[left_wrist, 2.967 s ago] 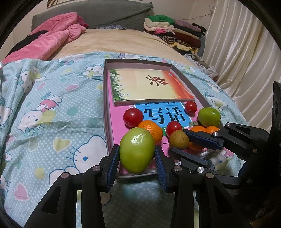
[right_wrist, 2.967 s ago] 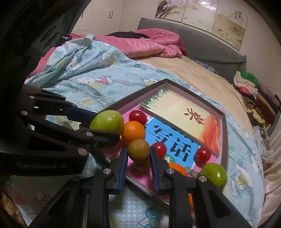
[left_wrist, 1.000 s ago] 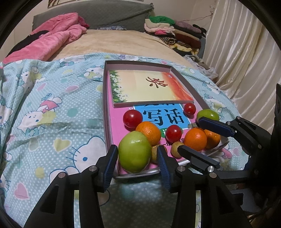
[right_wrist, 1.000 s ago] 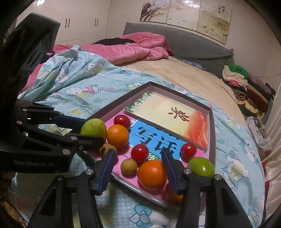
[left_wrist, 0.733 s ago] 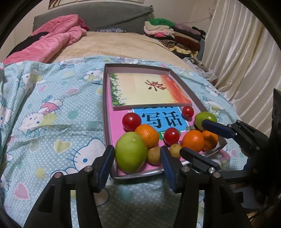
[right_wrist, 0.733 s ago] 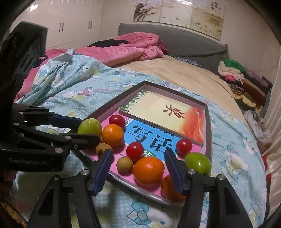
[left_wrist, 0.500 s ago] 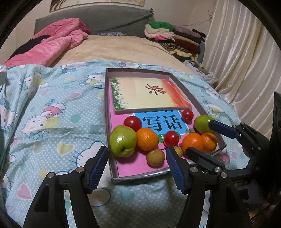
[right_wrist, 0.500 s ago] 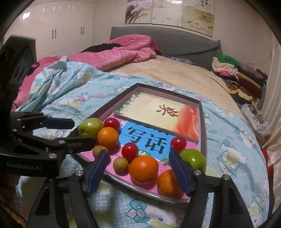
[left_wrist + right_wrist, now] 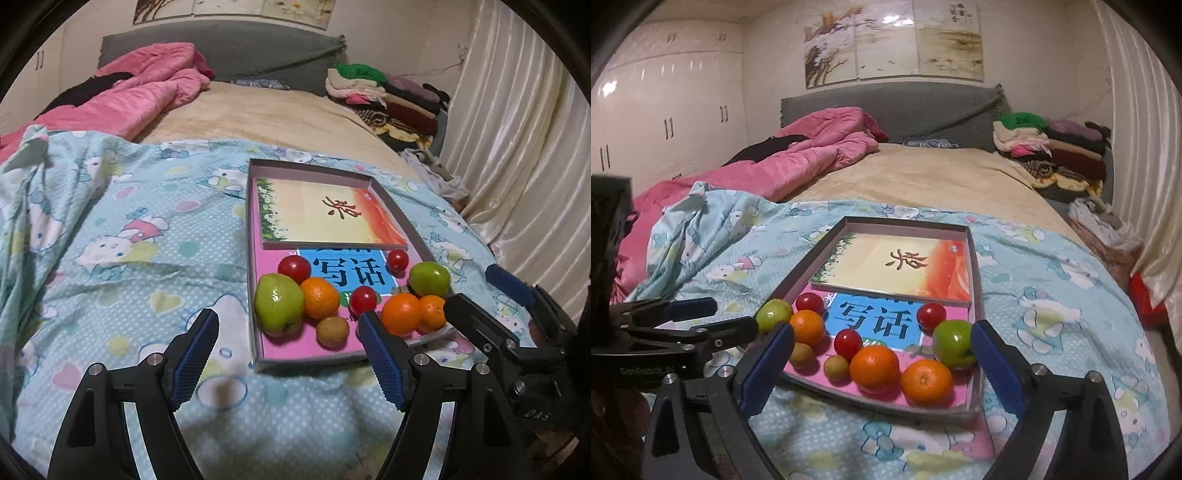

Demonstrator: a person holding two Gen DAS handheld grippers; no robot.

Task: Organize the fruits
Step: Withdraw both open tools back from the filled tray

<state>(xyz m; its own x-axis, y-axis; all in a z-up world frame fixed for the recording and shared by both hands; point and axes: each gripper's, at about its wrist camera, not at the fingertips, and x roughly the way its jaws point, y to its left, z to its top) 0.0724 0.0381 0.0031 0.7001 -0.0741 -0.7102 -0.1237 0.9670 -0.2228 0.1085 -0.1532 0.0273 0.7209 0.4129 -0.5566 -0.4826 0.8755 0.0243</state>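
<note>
A bed with a blue cartoon-print sheet is filling the left wrist view, and a shallow box holding a book is lying on it. At the box's near end a big green fruit is sitting against an orange, with a small brown fruit just in front. The left gripper is hovering before the box, its jaws just having been opening, wide apart, nothing between them.

In the right wrist view, two oranges and a green fruit are resting in the box's near right corner. The right gripper is hanging over that end, jaws just having been spreading, gripping nothing.
</note>
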